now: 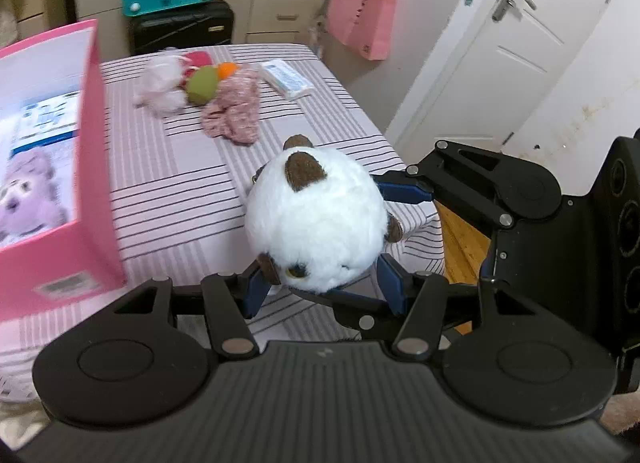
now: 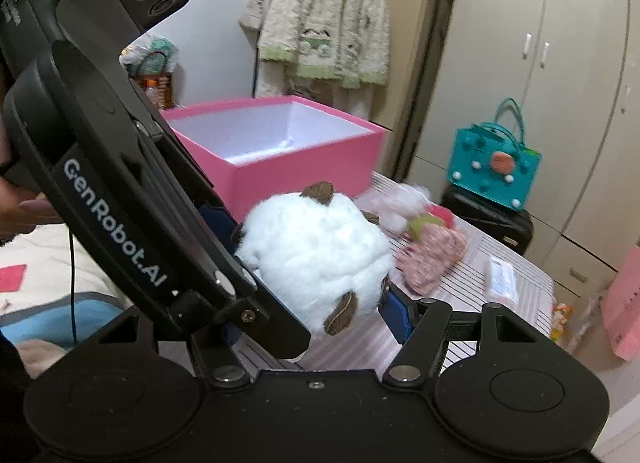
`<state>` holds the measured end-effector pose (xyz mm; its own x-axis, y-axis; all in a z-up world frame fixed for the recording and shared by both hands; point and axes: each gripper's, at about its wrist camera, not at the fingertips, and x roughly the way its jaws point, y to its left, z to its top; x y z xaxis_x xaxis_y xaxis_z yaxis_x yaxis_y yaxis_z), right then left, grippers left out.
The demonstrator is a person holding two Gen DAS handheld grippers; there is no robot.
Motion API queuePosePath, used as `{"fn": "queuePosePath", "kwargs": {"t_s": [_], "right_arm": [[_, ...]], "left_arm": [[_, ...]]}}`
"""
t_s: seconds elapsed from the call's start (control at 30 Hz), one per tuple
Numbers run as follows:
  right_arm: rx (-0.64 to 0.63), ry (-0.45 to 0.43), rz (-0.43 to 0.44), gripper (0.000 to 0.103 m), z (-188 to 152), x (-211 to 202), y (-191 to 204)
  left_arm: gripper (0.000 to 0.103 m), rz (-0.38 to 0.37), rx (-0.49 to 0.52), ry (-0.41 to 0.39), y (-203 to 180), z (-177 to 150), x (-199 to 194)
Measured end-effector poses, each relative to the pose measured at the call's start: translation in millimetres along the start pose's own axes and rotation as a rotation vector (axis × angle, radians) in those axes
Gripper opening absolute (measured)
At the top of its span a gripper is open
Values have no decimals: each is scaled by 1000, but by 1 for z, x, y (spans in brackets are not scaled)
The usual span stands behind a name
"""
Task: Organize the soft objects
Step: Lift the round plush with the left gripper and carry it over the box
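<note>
White plush (image 1: 316, 219), pink box (image 1: 60, 167) beside.

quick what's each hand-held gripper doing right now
Left hand-held gripper: closed on the white plush toy.
Right hand-held gripper: also closed on the white plush toy.

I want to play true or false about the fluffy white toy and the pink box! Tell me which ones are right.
1. Both grippers, left gripper and right gripper, squeeze the white plush toy. True.
2. The pink box has its lid on. False: it is open on top.
3. The white plush toy is inside the pink box. False: it is outside it, between the grippers.
4. More soft toys lie on the striped tablecloth. True.
</note>
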<state>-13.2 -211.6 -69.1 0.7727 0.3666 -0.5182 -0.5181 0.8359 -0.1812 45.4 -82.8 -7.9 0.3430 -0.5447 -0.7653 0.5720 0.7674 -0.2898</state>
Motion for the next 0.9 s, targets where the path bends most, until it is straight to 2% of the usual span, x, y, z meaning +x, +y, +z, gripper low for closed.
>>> {"fn": "queuePosePath", "kwargs": {"t_s": [0.23, 0.5, 0.7, 0.83, 0.9], "right_arm": [[-36, -60, 54, 71, 28, -2, 25], [-81, -114, 78, 71, 65, 9, 40], [-112, -145, 81, 71, 98, 18, 44], [-123, -169, 81, 71, 123, 29, 40], [-105, -170, 114, 71, 134, 35, 33]], "left_arm": [[55, 76, -17, -54, 13, -5, -46], [55, 86, -51, -111, 37, -1, -80], [55, 104, -53, -169, 54, 16, -102], [55, 115, -93, -220, 74, 28, -112], [57, 129, -98, -263, 83, 29, -115]]}}
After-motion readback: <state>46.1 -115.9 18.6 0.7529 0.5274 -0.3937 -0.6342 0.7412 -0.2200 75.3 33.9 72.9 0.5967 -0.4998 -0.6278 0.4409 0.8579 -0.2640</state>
